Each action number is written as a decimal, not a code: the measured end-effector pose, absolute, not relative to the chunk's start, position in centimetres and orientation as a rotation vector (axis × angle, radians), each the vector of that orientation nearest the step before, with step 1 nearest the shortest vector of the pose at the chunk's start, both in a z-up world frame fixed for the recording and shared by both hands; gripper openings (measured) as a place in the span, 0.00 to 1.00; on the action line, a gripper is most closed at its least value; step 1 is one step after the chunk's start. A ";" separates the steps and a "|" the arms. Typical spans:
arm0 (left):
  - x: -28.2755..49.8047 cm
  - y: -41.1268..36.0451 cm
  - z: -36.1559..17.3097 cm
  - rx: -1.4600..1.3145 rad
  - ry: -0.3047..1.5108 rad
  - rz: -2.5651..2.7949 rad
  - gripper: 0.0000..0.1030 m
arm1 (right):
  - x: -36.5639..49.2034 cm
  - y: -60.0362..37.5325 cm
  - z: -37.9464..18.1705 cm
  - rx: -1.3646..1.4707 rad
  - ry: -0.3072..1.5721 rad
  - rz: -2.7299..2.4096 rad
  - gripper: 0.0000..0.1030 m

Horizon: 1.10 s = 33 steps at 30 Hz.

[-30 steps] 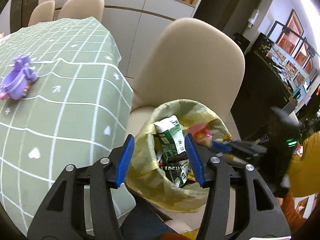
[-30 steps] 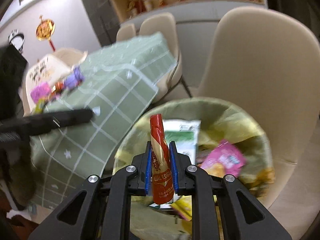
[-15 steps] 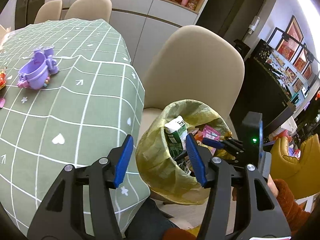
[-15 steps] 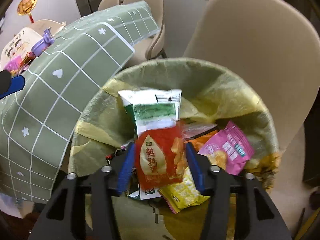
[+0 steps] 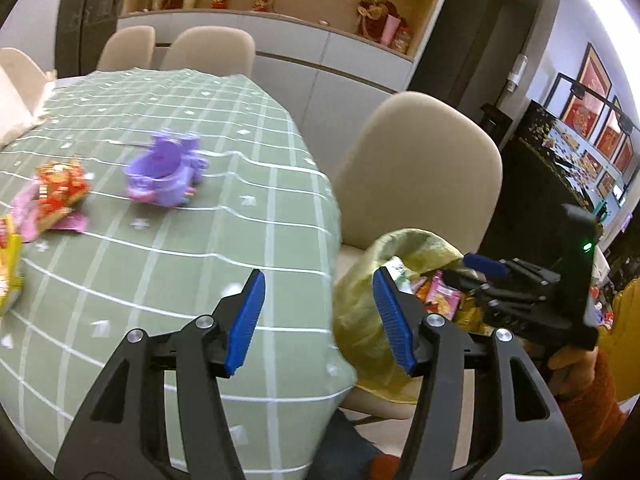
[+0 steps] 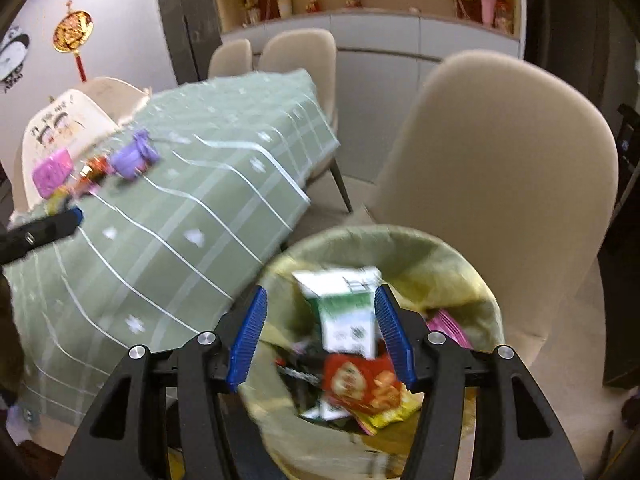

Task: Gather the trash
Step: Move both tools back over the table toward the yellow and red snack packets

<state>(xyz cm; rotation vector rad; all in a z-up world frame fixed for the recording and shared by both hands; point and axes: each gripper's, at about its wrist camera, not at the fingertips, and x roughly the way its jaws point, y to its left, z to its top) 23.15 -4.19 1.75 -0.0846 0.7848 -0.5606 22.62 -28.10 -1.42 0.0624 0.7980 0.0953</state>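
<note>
Tablecloth | both grippers (fingers apart) | red wrapper binned

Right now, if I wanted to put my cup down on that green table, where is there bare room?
The near stretch of the tablecloth, between the purple toy and the edge by the trash bag, is bare, as is the far end toward the chairs. The left side is crowded: red and pink wrappers and a yellow packet.
</note>
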 end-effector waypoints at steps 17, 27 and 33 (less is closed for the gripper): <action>24.8 15.0 1.7 -0.273 0.764 -0.171 0.53 | 26.3 -12.2 0.2 -0.045 0.721 0.328 0.52; 28.9 19.3 -0.9 -0.360 0.886 -0.026 0.57 | 27.3 -8.7 -0.6 -0.101 0.721 0.339 0.52; 30.5 17.5 -1.6 -0.233 0.890 -0.005 0.44 | 27.8 -8.8 -0.7 -0.092 0.721 0.333 0.52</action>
